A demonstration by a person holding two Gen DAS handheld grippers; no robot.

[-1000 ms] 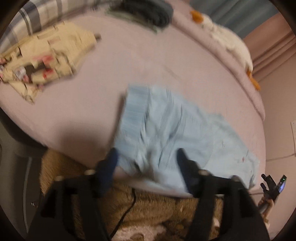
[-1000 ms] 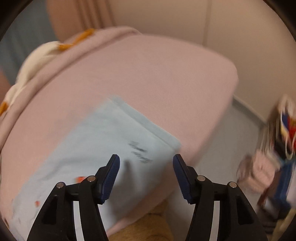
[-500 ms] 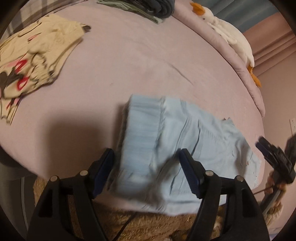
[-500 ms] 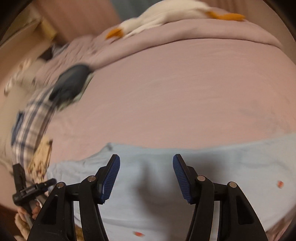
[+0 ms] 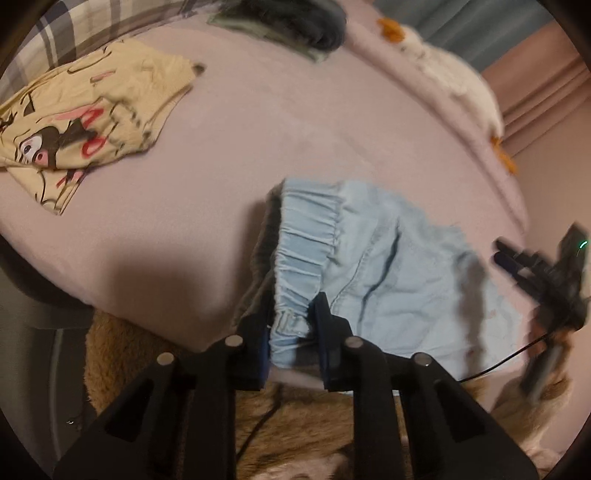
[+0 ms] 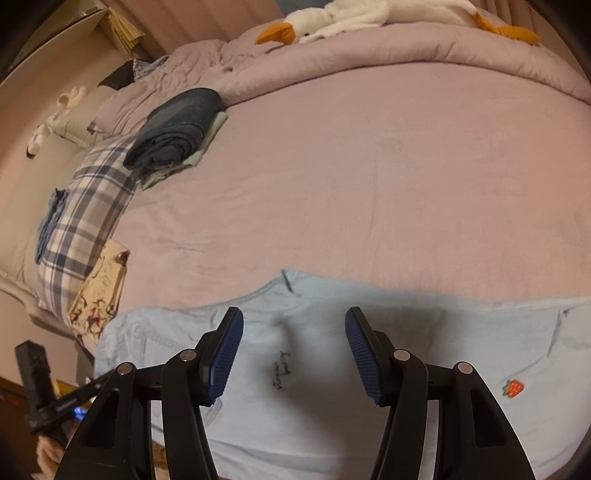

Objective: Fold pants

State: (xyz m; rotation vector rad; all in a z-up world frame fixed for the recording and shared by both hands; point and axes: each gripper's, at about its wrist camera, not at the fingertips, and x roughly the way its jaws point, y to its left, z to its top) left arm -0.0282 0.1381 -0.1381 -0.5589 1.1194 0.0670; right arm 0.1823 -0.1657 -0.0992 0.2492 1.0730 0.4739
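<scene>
Light blue pants (image 5: 388,266) lie flat near the front edge of the pink bed (image 5: 258,122), with the elastic waistband to the left. My left gripper (image 5: 291,328) is closing its jaws on the near corner of that waistband. The cloth bunches between the blue pads (image 5: 325,332), which press on it. In the right wrist view the pants (image 6: 332,369) show black lettering and a small strawberry patch (image 6: 513,388). My right gripper (image 6: 293,354) hovers open above their middle, with nothing pinched. It also shows at the right edge of the left wrist view as the blurred right gripper (image 5: 535,269).
A beige printed garment (image 5: 85,122) lies at the left of the bed. A dark folded stack (image 6: 177,125) and a plaid pillow (image 6: 85,221) sit further back, and a plush goose (image 6: 351,18) rests on the rolled duvet. A brown shaggy rug (image 5: 147,354) lies below the bed's edge.
My left jaws have shut onto the waistband corner, which now bunches up. My right gripper swung from the pants' leg end round to their middle, then held still.
</scene>
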